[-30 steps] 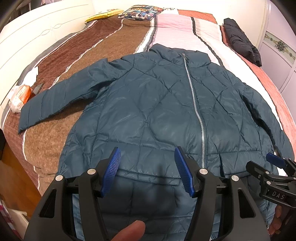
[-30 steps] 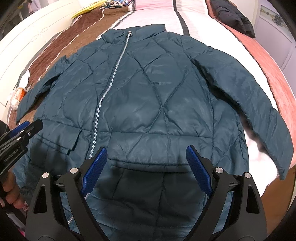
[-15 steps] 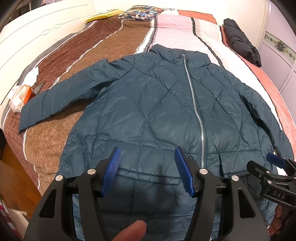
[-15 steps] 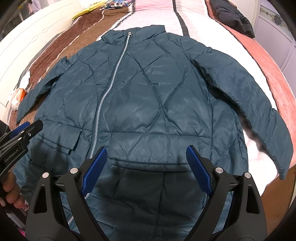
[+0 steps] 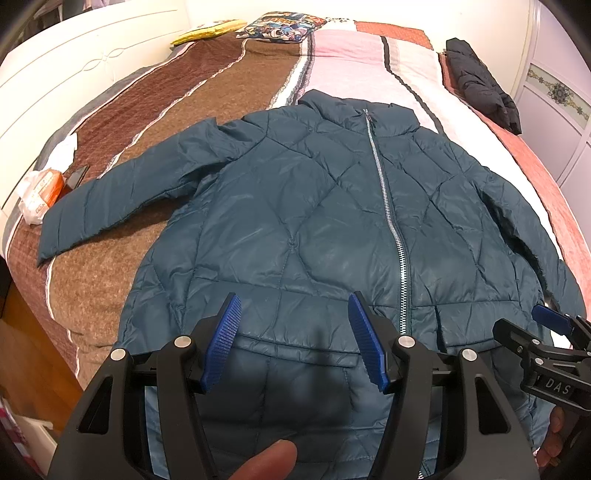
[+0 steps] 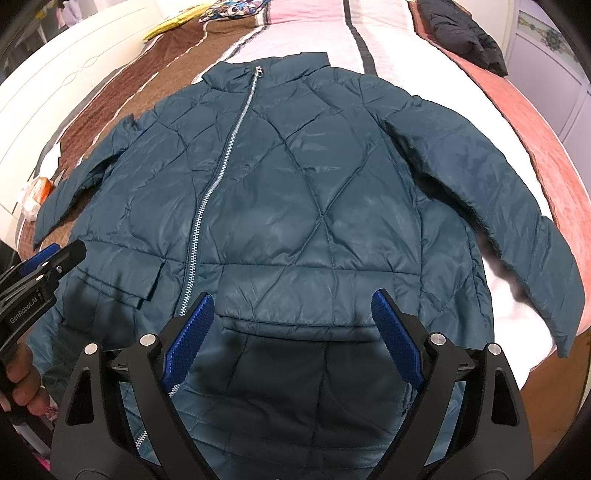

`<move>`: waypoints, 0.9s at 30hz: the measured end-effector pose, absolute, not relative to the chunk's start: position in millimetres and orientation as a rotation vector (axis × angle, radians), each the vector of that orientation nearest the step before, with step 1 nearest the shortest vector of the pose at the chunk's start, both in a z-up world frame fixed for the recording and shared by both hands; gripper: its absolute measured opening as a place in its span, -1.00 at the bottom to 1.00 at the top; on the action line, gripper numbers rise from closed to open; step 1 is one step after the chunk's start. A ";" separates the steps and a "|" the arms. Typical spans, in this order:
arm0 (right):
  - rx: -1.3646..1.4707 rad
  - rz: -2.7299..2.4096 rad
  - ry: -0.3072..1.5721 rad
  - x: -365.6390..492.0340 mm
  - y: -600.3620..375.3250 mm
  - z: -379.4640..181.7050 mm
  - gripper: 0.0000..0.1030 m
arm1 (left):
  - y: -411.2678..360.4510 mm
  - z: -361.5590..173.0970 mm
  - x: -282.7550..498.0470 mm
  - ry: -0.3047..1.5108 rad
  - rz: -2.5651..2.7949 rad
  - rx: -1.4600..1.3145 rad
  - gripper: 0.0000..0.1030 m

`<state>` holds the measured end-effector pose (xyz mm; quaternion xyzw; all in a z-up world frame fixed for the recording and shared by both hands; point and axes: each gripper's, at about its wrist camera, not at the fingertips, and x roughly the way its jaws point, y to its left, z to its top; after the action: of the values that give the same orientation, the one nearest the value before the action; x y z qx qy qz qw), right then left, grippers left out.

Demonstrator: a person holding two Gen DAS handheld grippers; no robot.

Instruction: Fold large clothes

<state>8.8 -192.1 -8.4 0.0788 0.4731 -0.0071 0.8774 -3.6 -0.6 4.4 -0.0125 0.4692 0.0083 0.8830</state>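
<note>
A dark teal quilted jacket [image 5: 303, 206] [image 6: 295, 192] lies front up and zipped on the bed, collar far, both sleeves spread out to the sides. My left gripper [image 5: 293, 308] hovers open above the jacket's lower left pocket flap, nothing between its blue pads. My right gripper [image 6: 291, 310] hovers open above the lower right pocket area, also empty. In the left wrist view the right gripper [image 5: 554, 332] shows at the right edge; in the right wrist view the left gripper [image 6: 40, 266] shows at the left edge. The hem is hidden under the grippers.
The bed [image 5: 207, 92] has a brown, pink and white striped cover. A black garment [image 5: 480, 85] lies at the far right. A plastic bag [image 5: 37, 192] and a phone [image 5: 77, 175] lie by the left sleeve. Pillows [image 5: 280, 26] sit at the head. Wooden floor [image 5: 29, 365] is at left.
</note>
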 end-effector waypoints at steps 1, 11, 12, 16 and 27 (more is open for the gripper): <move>0.164 -0.015 0.987 8.8 -191.8 -8.1 0.68 | -0.8 4.2 -3.3 0.977 0.018 -0.027 0.16; 0.165 -0.013 0.983 7.4 -192.6 -7.4 0.68 | -5.1 8.0 -4.3 0.978 0.015 -0.028 0.16; 0.166 -0.013 0.983 7.4 -192.6 -7.3 0.68 | -4.3 7.4 -4.2 0.978 0.015 -0.029 0.16; 0.168 -0.013 0.984 7.1 -192.7 -7.6 0.68 | -6.8 7.3 -3.9 0.980 0.013 -0.026 0.16; 0.168 -0.011 0.984 6.9 -193.3 -8.2 0.68 | -9.0 6.5 -4.0 0.980 0.010 -0.025 0.16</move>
<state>6.9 -193.3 -8.2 0.0806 0.4718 -0.0053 0.8780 -4.0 -9.0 6.5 -0.0120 0.4707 0.0048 0.8822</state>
